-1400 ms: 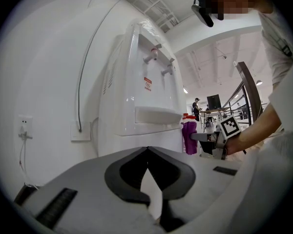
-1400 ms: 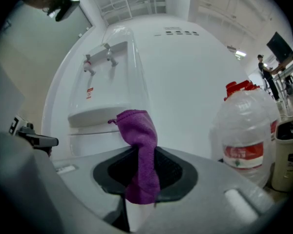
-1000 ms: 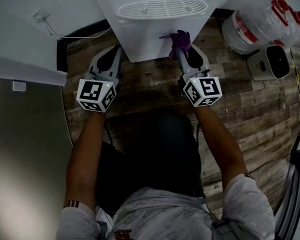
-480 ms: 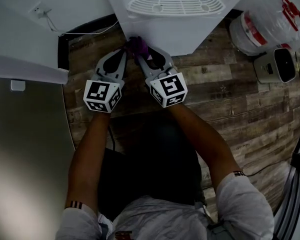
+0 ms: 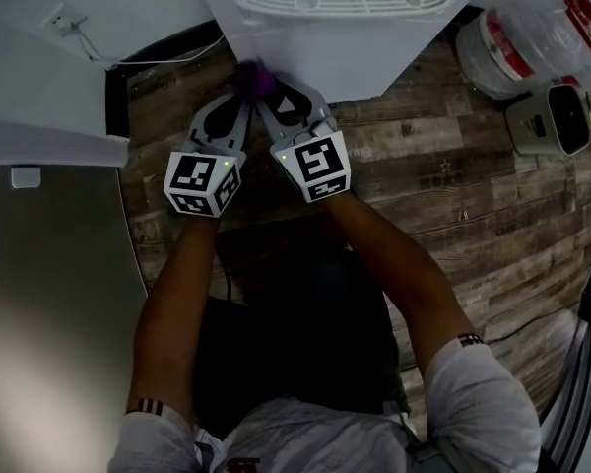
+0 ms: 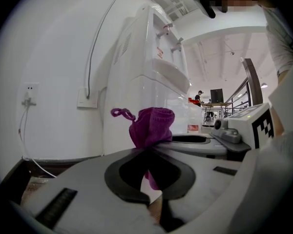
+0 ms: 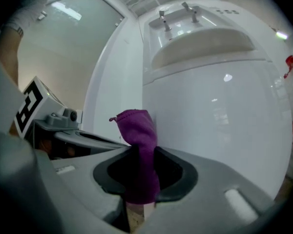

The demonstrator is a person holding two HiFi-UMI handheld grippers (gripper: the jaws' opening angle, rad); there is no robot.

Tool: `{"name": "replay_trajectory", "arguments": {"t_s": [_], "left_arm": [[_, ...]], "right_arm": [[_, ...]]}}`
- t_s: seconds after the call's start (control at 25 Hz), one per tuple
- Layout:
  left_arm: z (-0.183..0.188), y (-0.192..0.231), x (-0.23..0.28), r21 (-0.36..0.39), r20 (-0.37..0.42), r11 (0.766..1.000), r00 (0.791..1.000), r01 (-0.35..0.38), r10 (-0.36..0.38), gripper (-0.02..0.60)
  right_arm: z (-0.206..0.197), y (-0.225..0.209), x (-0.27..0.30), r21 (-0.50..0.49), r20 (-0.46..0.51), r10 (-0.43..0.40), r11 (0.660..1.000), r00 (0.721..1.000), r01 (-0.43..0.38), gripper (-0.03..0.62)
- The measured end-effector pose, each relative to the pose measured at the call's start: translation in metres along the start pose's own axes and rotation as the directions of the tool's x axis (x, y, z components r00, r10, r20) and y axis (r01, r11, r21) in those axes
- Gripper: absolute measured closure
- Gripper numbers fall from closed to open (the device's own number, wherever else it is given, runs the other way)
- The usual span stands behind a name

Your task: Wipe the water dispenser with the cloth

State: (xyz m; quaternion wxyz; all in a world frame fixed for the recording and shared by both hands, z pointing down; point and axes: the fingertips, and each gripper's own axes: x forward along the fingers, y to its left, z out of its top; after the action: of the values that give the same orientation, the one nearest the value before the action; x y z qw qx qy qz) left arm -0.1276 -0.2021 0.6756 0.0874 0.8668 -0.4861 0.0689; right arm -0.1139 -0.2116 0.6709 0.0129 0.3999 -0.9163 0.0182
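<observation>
Your left claw [image 5: 239,99] has its jaws together, tips right at the purple cloth [image 5: 257,75]; you can't tell whether they pinch it. Just beside it, your right claw [image 5: 267,91] is clamped on that cloth, a tail hanging between its jaws, at the bottom-left corner of the white water dispenser [image 5: 325,47].

No word or number can be read. The left marker cube [image 5: 202,183] and right marker cube [image 5: 318,167] bear only black-and-white square patterns. Print on the water jug's red band [image 5: 494,55] is too blurred, and the water dispenser's red sticker [image 6: 159,51] too small.
</observation>
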Motion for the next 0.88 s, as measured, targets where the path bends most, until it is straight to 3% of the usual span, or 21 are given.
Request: {"name": "replay_trajectory", "arguments": {"t_s": [0.28, 0.88], "left_arm": [[-0.008, -0.002, 0.003, -0.007, -0.008, 1.000, 1.000, -0.002, 0.002, 0.583], [-0.017, -0.018, 0.013, -0.006, -0.028, 1.000, 1.000, 0.013, -0.013, 0.583]], "right_arm": [[-0.003, -0.025, -0.023, 0.007, 0.009, -0.048, 0.999, 0.999, 0.048, 0.493], [-0.019, -0.138, -0.091, 0.063, 0.001, -0.262, 0.963, 0.965, 0.262, 0.493]]}}
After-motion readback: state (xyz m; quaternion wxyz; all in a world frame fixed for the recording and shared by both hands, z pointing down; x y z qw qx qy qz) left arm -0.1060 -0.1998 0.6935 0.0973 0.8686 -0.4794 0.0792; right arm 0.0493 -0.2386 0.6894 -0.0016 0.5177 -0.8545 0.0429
